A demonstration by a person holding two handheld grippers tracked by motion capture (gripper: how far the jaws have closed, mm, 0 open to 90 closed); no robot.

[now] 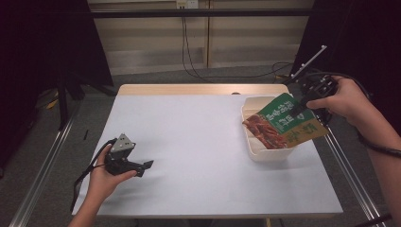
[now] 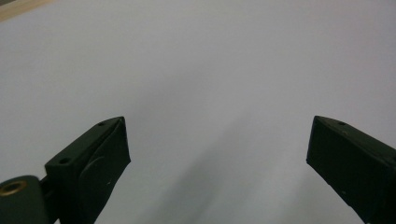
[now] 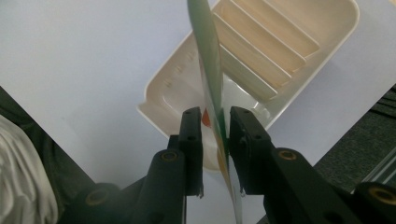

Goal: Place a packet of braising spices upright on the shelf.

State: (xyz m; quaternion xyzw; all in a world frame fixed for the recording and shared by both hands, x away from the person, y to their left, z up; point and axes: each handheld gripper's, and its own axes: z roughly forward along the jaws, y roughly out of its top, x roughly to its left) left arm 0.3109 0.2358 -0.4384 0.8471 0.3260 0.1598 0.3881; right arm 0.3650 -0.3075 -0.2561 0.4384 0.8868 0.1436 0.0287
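Packet (image 1: 283, 124) stood edgewise between my right gripper's (image 3: 215, 127) slightly parted, barely touching jaws above the slotted tray (image 3: 299, 28) for filing; left gripper (image 2: 217, 144) idled wide open, empty.

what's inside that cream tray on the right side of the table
The cream tray has ribbed dividers and looks bare where visible. The green food packet, standing between the right tongs, leans over it and covers much of its floor, so anything beneath can't be seen.
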